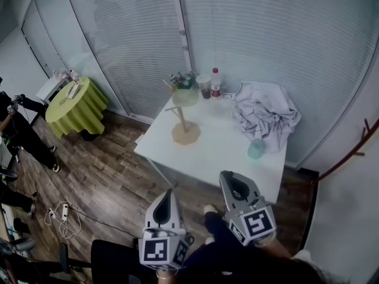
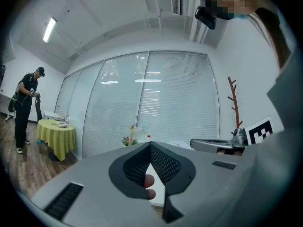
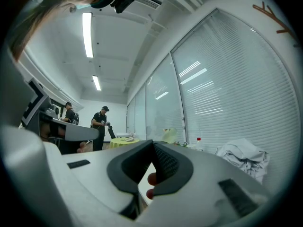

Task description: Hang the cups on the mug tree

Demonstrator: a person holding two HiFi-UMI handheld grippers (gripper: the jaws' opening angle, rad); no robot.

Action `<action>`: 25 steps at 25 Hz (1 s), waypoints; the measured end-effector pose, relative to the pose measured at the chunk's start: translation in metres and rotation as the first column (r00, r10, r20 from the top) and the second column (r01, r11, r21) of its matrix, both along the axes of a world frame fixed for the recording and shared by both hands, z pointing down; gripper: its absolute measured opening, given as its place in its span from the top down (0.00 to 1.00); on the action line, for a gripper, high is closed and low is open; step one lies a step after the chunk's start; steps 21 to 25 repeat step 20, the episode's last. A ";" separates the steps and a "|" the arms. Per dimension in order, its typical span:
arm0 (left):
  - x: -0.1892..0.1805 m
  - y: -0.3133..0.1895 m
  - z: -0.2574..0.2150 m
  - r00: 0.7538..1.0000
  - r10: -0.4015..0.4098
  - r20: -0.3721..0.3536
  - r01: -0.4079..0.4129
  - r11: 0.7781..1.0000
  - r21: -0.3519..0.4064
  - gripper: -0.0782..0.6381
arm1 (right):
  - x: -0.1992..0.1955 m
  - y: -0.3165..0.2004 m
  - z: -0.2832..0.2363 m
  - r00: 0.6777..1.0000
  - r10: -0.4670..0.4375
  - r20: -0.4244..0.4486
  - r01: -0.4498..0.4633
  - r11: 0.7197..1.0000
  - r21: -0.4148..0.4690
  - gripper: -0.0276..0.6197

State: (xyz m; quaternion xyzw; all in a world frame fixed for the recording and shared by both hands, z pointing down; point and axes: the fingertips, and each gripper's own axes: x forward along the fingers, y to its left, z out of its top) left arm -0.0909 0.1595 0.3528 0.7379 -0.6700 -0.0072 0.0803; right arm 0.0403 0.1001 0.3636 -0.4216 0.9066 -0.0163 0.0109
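Note:
A wooden mug tree [image 1: 185,130] stands on the white table [image 1: 207,158], with a pale cup [image 1: 185,96] hanging near its top. A teal cup [image 1: 256,149] sits on the table beside a crumpled white cloth [image 1: 265,114]. My left gripper [image 1: 169,192] and right gripper [image 1: 227,175] are held low in front of the table's near edge, both shut with nothing between the jaws. In the left gripper view the left gripper [image 2: 150,145] points toward the mug tree [image 2: 134,135]. In the right gripper view the right gripper [image 3: 152,144] faces the pale cup [image 3: 169,135] and the cloth [image 3: 244,157].
At the table's back stand a red-capped bottle [image 1: 215,83], a dark cup [image 1: 204,86] and a small plant [image 1: 182,78]. A round green-draped table [image 1: 76,105] and a person [image 1: 18,129] are at left. A coat stand [image 1: 355,149] is at right.

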 end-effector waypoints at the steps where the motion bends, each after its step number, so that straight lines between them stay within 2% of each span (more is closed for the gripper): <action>1: 0.001 0.002 -0.001 1.000 0.001 0.002 -0.001 1.000 0.002 0.89 | 0.001 0.002 0.000 1.000 0.002 -0.002 -0.002 1.000 0.001 0.96; 10: 0.002 0.017 -0.003 1.000 -0.005 -0.011 0.006 1.000 0.014 0.89 | 0.006 0.016 0.000 0.999 0.010 -0.038 -0.009 1.000 0.022 0.96; 16: 0.005 0.024 0.002 1.000 0.001 0.001 -0.001 1.000 0.020 0.89 | 0.005 0.022 0.002 0.999 0.003 -0.042 -0.002 1.000 0.021 0.96; 25: 0.002 0.026 -0.001 1.000 -0.002 -0.020 0.002 1.000 0.015 0.89 | 0.000 0.024 0.001 0.999 -0.009 -0.050 0.010 1.000 0.029 0.96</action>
